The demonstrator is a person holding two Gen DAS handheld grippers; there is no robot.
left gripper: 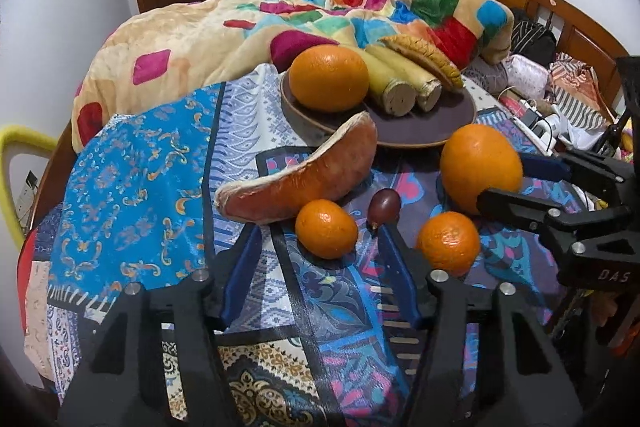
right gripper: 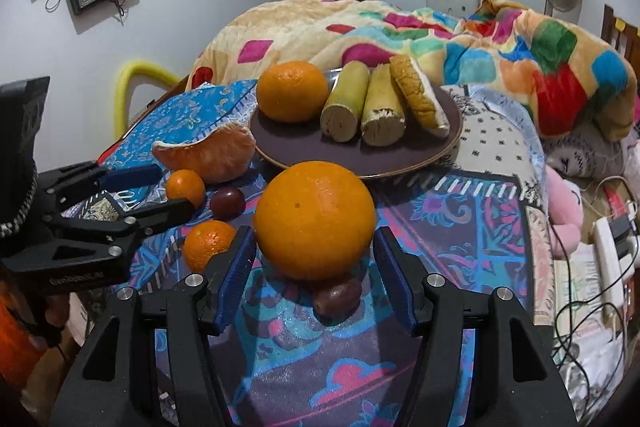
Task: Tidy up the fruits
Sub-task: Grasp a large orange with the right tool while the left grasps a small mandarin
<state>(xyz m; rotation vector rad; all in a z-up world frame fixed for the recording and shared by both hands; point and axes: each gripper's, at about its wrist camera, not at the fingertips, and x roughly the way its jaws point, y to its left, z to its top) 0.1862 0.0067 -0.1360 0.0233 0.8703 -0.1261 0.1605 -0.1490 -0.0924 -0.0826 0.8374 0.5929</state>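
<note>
A brown plate [left gripper: 424, 131] [right gripper: 304, 157] holds an orange [left gripper: 328, 78] [right gripper: 292, 91], two cut yellow stalks [left gripper: 390, 81] [right gripper: 360, 111] and a yellow wedge [right gripper: 420, 99]. On the patterned cloth lie a large orange [left gripper: 480, 167] [right gripper: 314, 219], two small mandarins [left gripper: 326, 228] [left gripper: 448, 243], a dark grape [left gripper: 384, 205] and an orange segment [left gripper: 300, 179] [right gripper: 208, 155]. My right gripper [right gripper: 314, 263] [left gripper: 504, 179] is open with its fingers on either side of the large orange; a second grape [right gripper: 336, 297] lies under it. My left gripper [left gripper: 316, 267] [right gripper: 160, 187] is open by the mandarins.
A colourful quilt [left gripper: 240, 27] is heaped behind the plate. The wooden headboard [left gripper: 560, 11], clothes, a pink soft toy [right gripper: 568, 211] and cables crowd the right side. A yellow padded rail [left gripper: 16, 155] stands at the left edge.
</note>
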